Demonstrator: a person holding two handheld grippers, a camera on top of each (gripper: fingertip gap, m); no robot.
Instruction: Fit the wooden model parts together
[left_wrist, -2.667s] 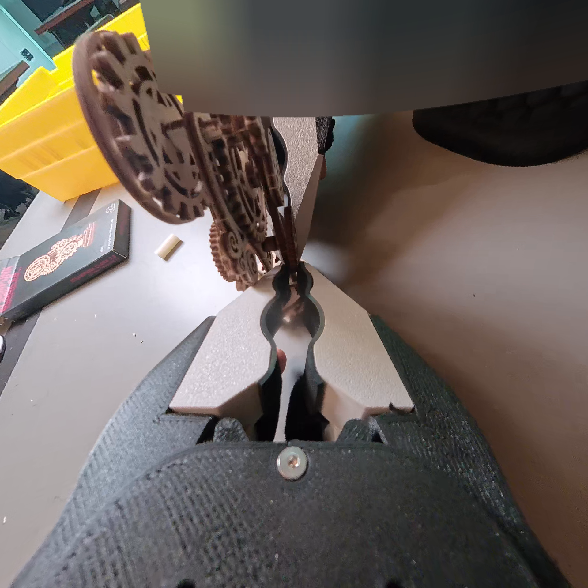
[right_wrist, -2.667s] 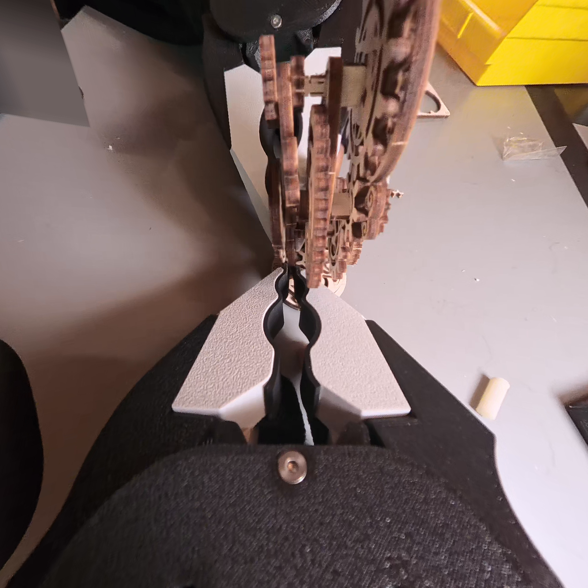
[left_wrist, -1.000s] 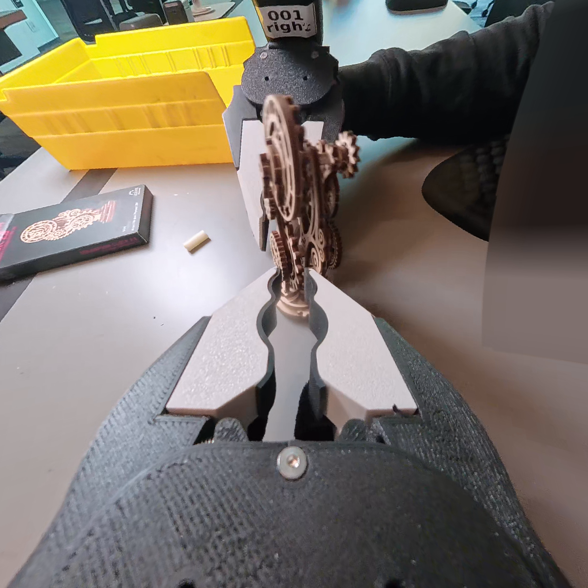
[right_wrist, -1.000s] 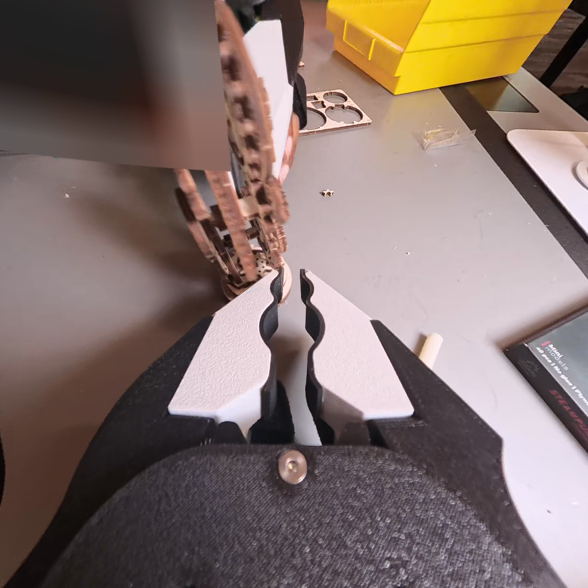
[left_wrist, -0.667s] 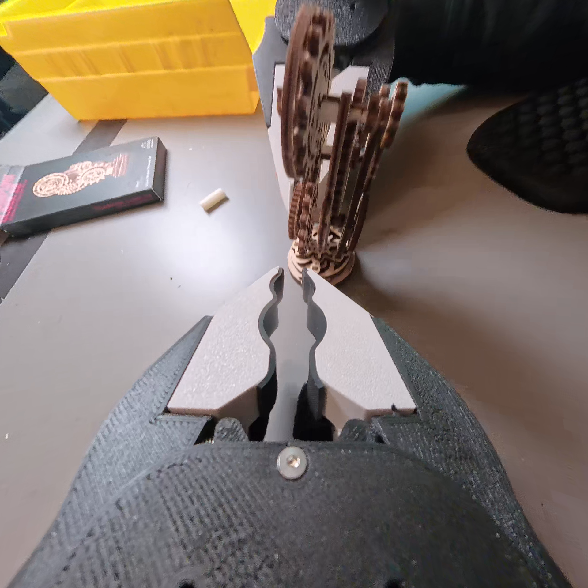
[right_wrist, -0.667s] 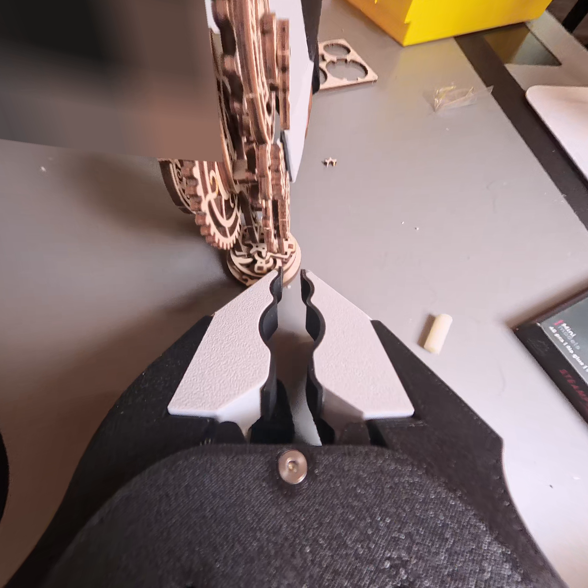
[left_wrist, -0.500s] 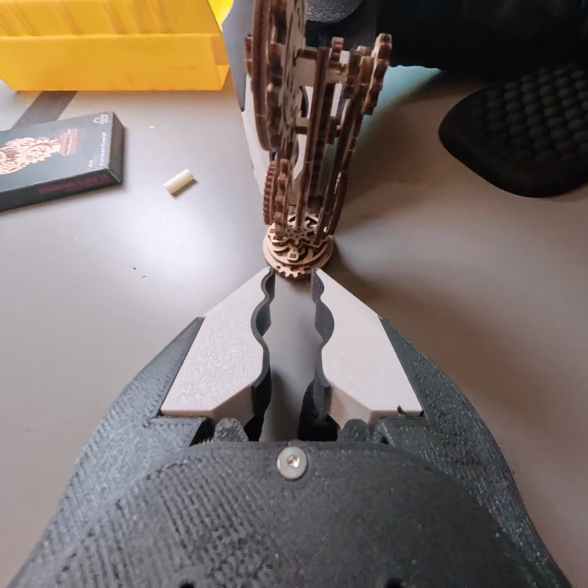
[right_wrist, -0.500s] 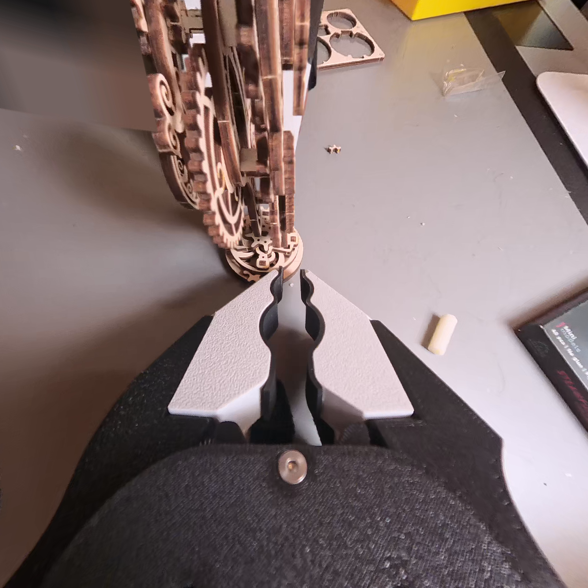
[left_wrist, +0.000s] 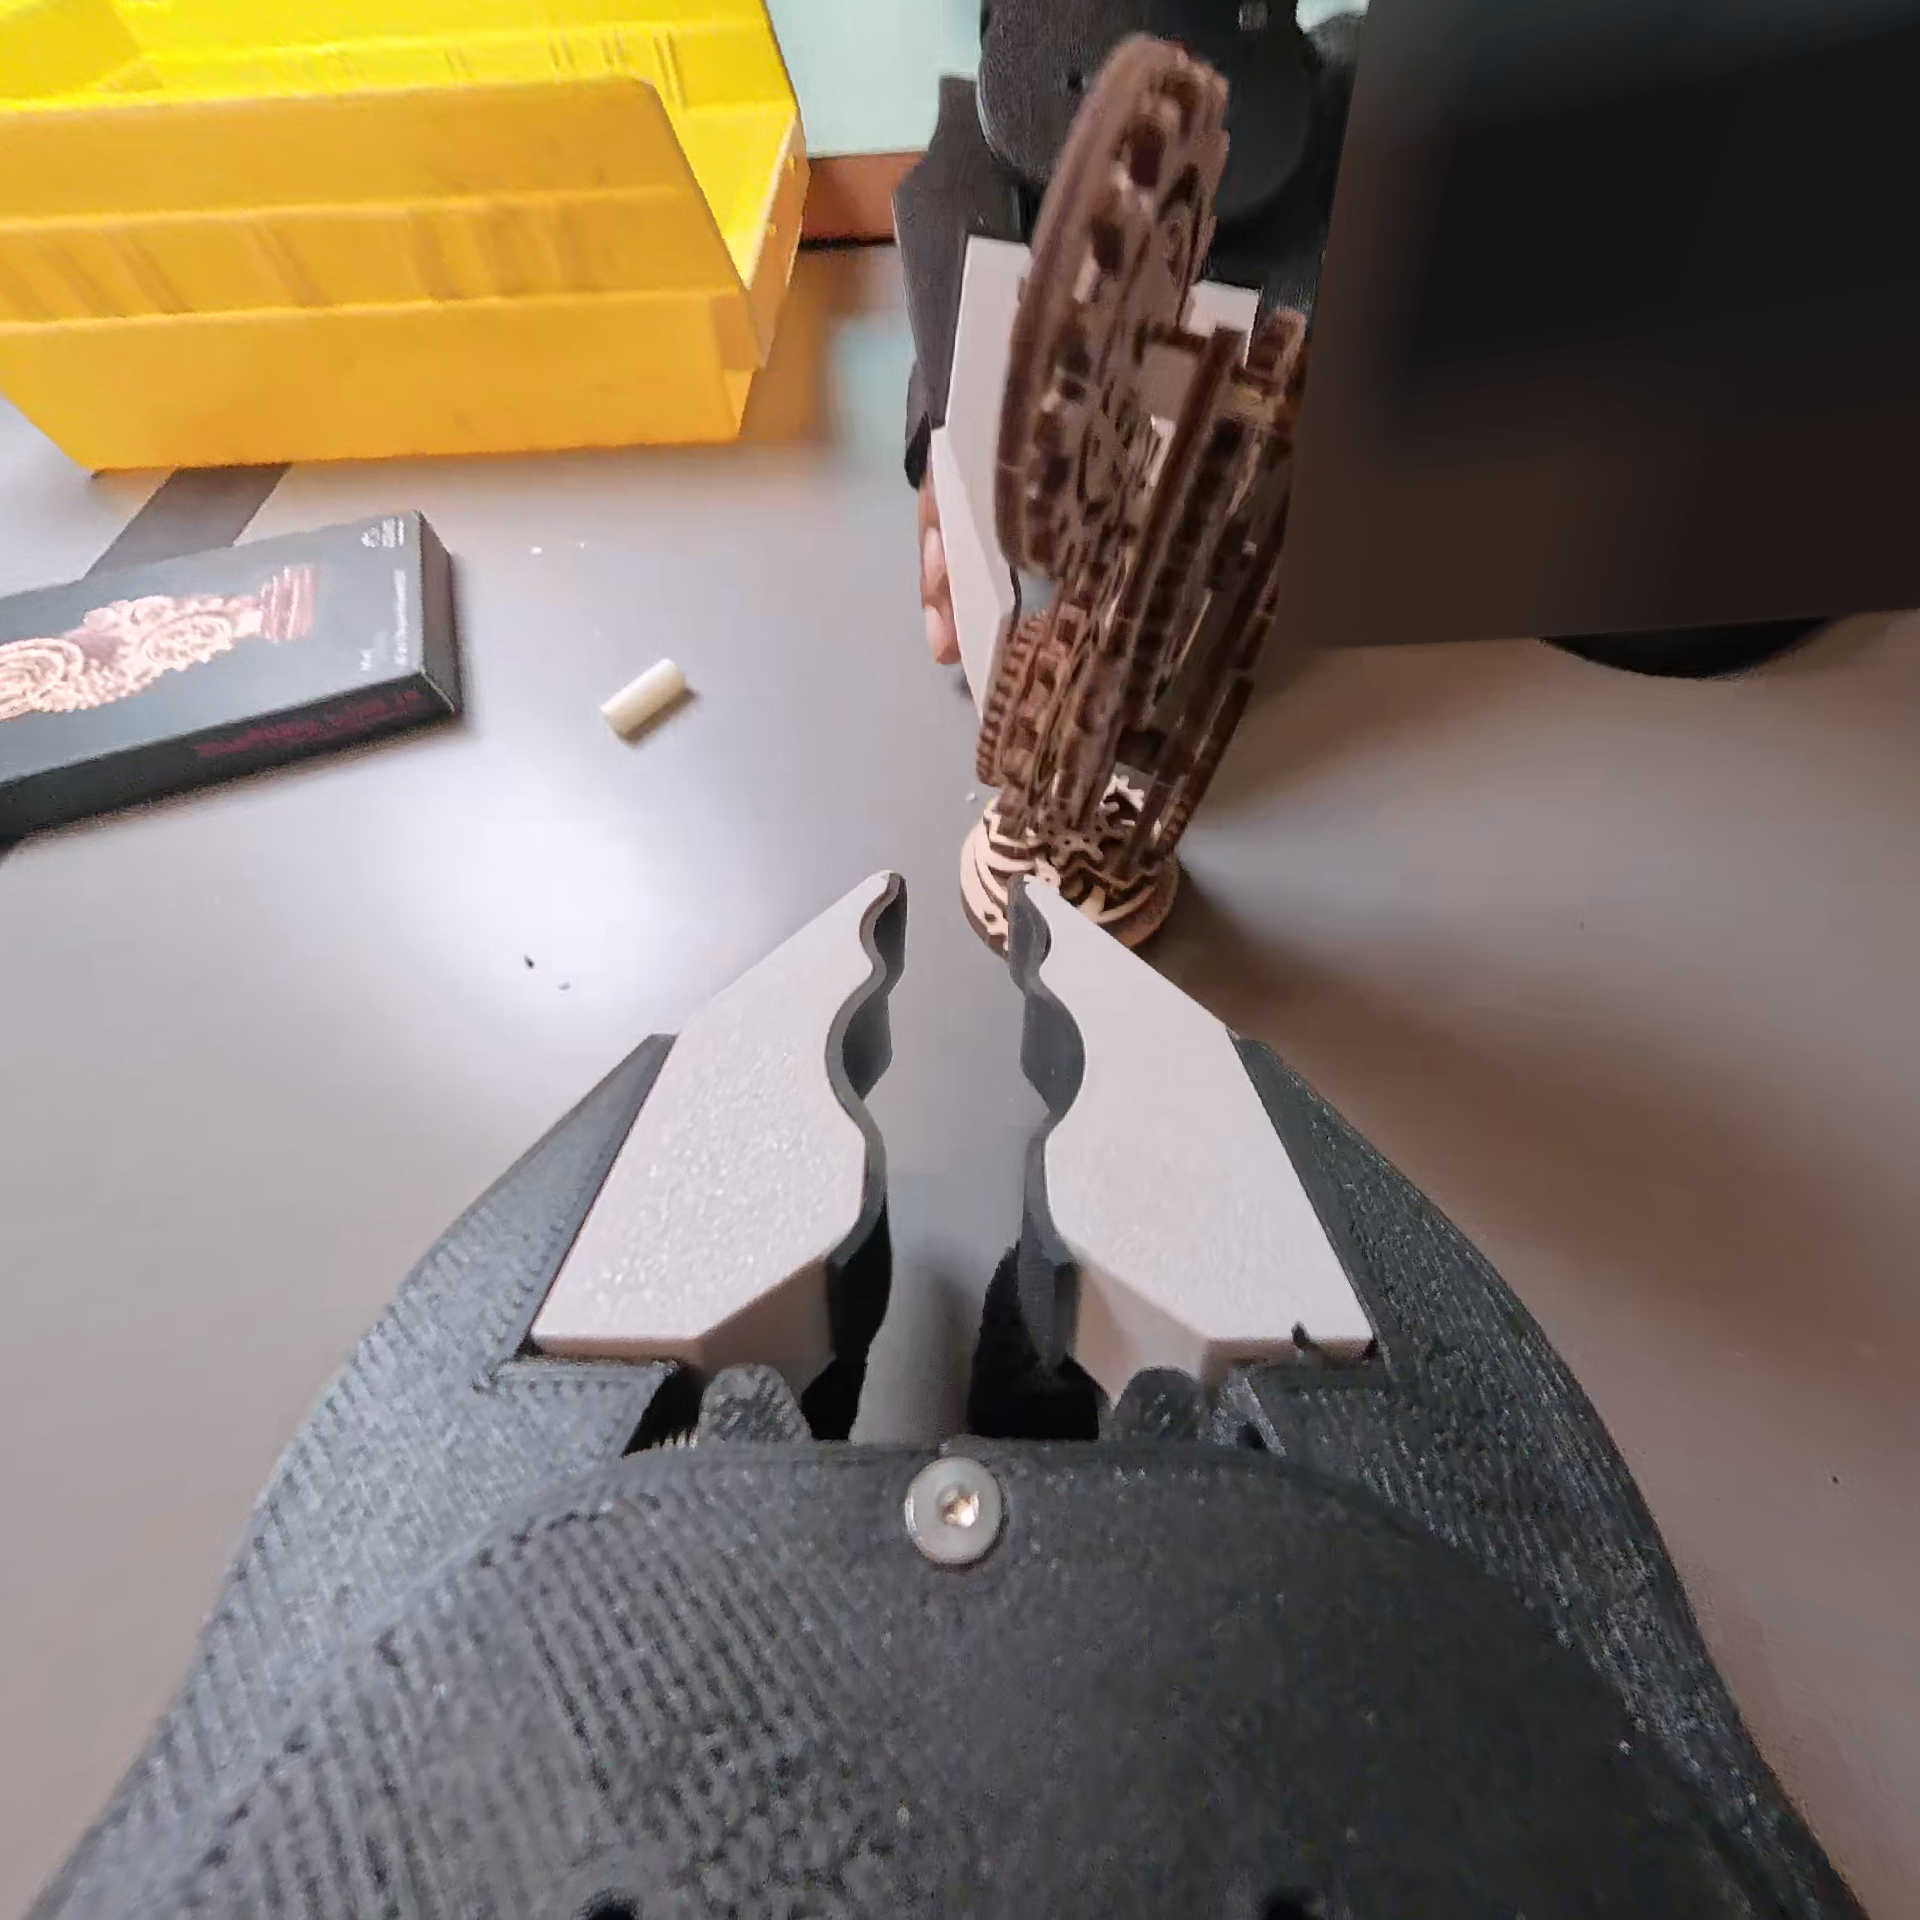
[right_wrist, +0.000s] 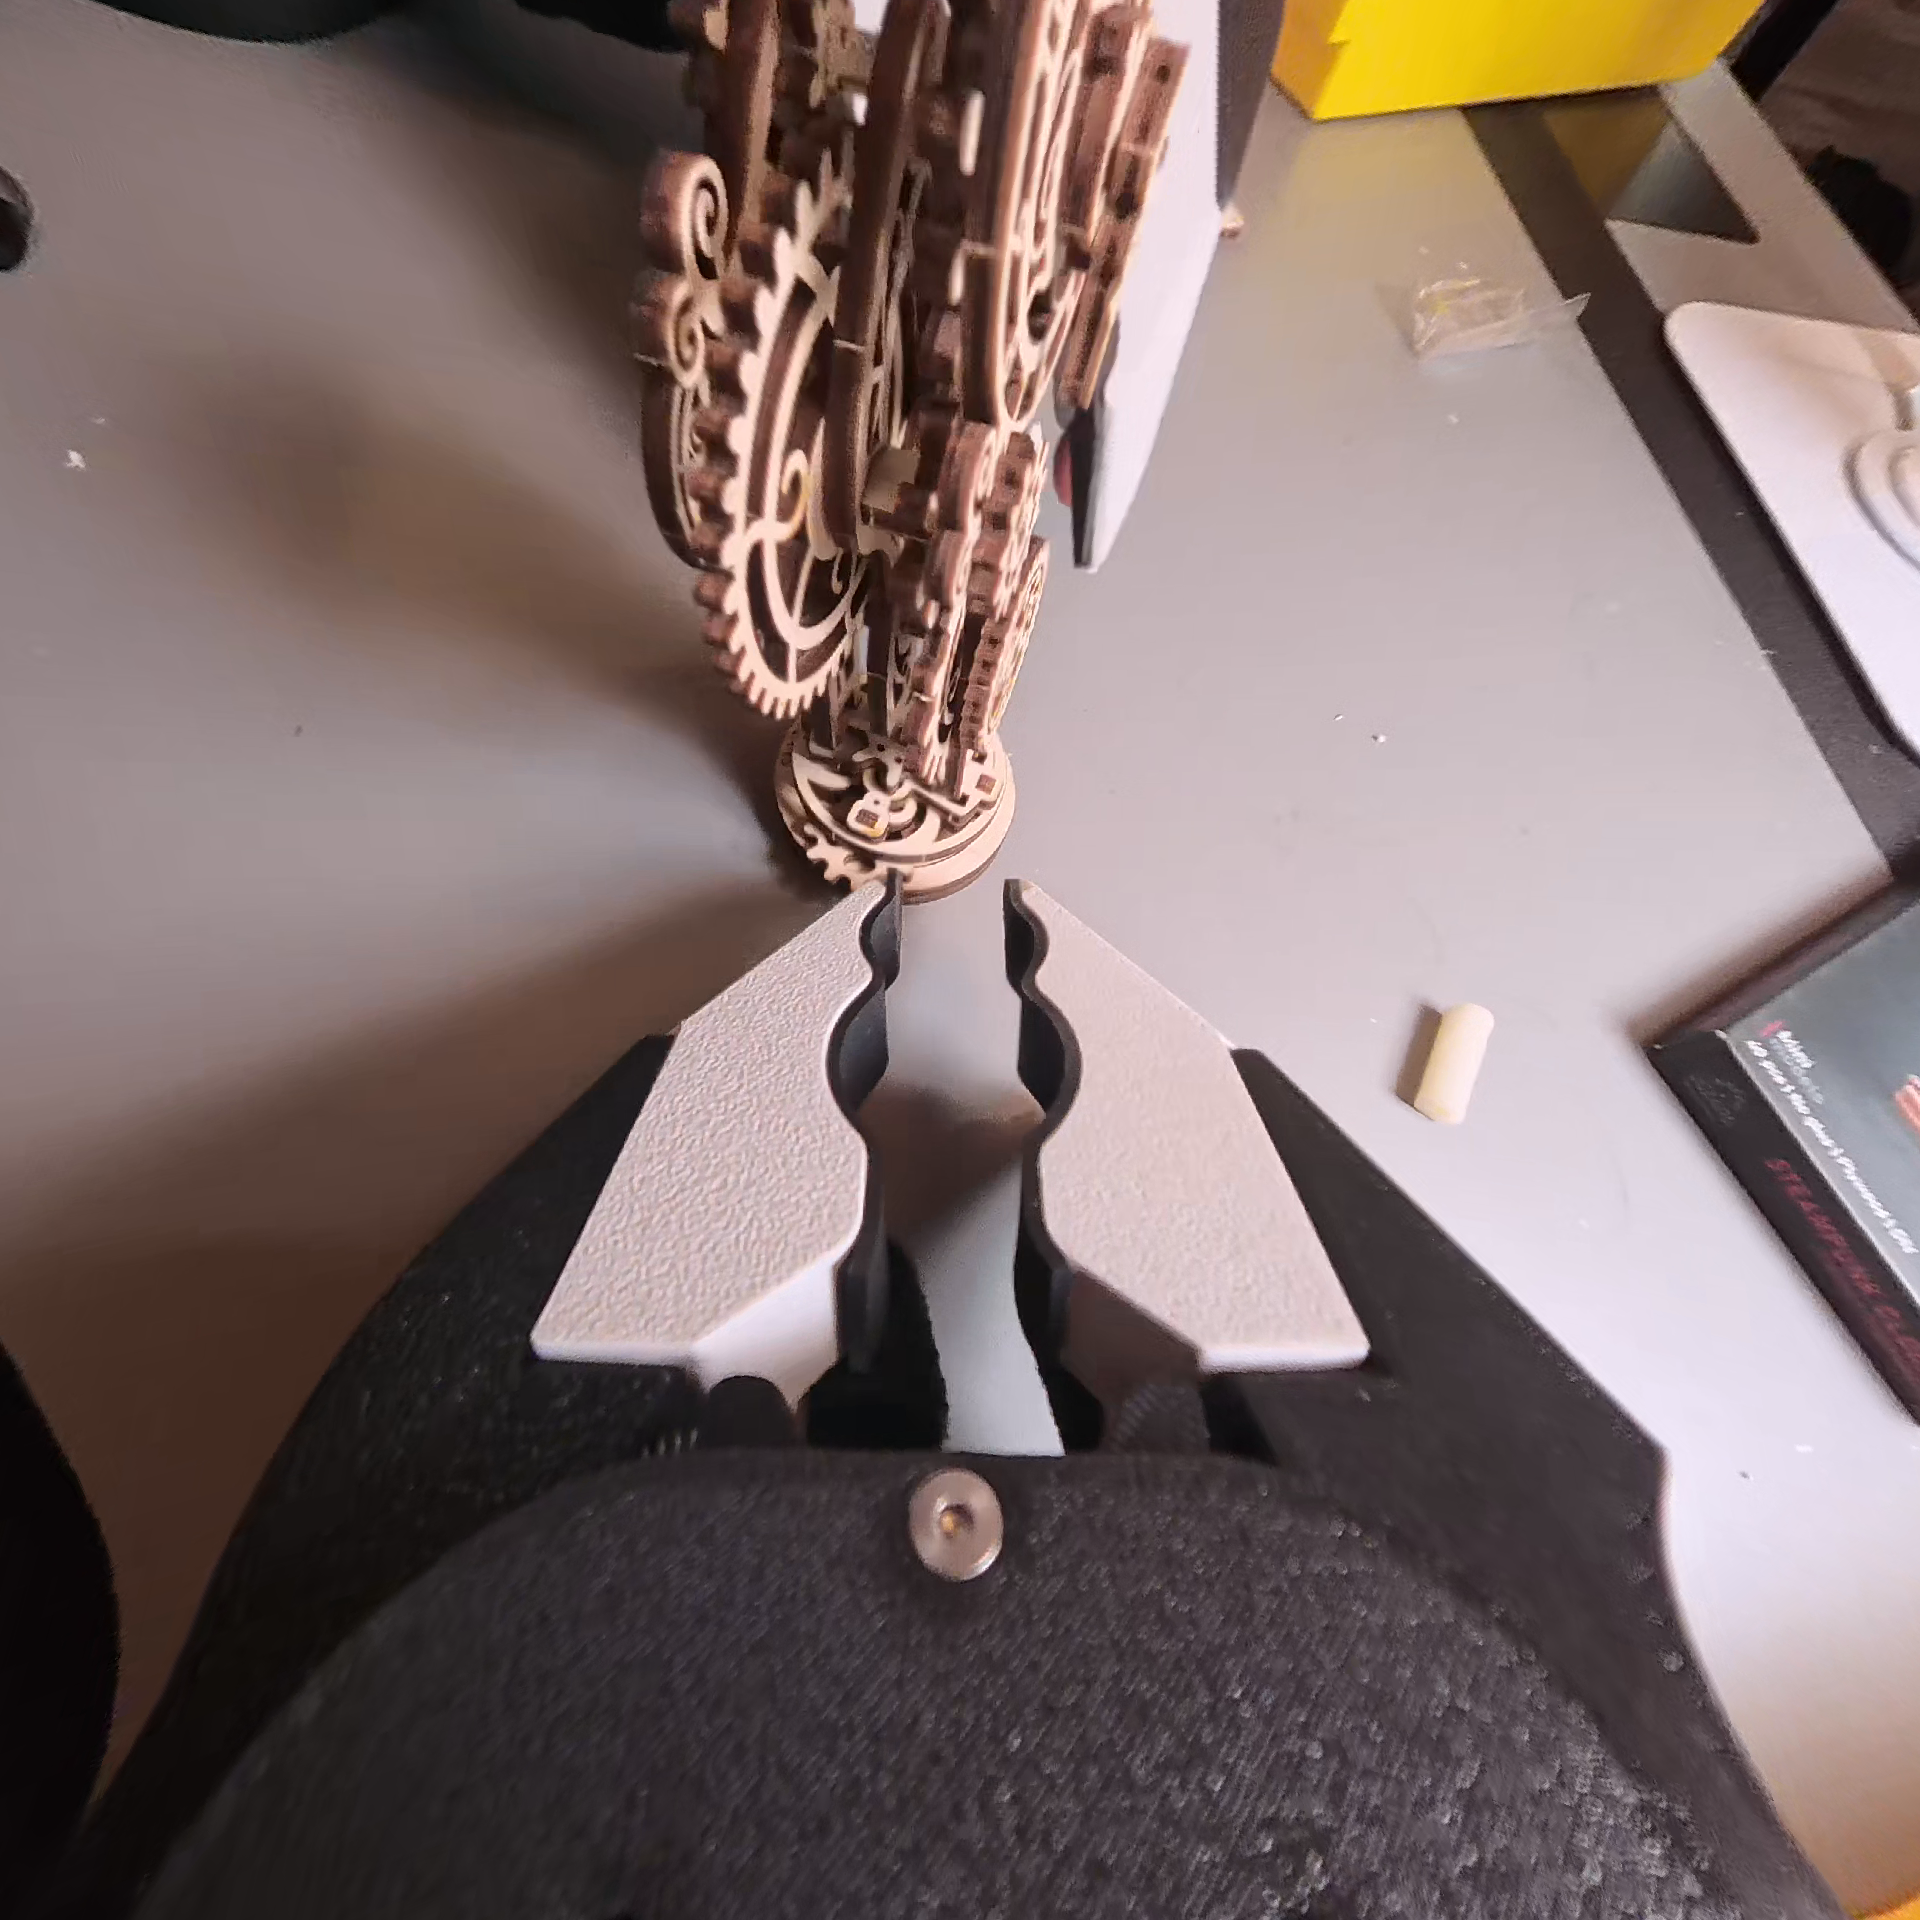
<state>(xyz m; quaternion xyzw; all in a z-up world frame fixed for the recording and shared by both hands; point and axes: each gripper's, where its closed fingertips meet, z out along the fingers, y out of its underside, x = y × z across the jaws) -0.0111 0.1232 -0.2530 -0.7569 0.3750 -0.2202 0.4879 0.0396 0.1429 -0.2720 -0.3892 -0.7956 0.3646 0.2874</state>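
Both claws, the left gripper (left_wrist: 954, 902) and the right gripper (right_wrist: 950, 894), stood slightly parted and held nothing. The brown laser-cut wooden gear model (right_wrist: 894, 436) stood upright on its round base at twelve o'clock of the right claw (apparently assembled and let stand). Bare grey table (right_wrist: 1299, 665) lay open toward three o'clock before the small cream cylinder (right_wrist: 1446, 1060) and black box (right_wrist: 1829, 1174); the yellow plastic bin (left_wrist: 395, 270) sat well apart.

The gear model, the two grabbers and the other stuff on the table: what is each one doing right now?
Wooden gear model: standing upright on its round base, nothing gripping it.
Left gripper: open, empty, beside the base.
Right gripper: open, empty, just short of the base.
Small cream peg: lying flat.
Black box: lying flat, closed.
Yellow bin: resting on the table.
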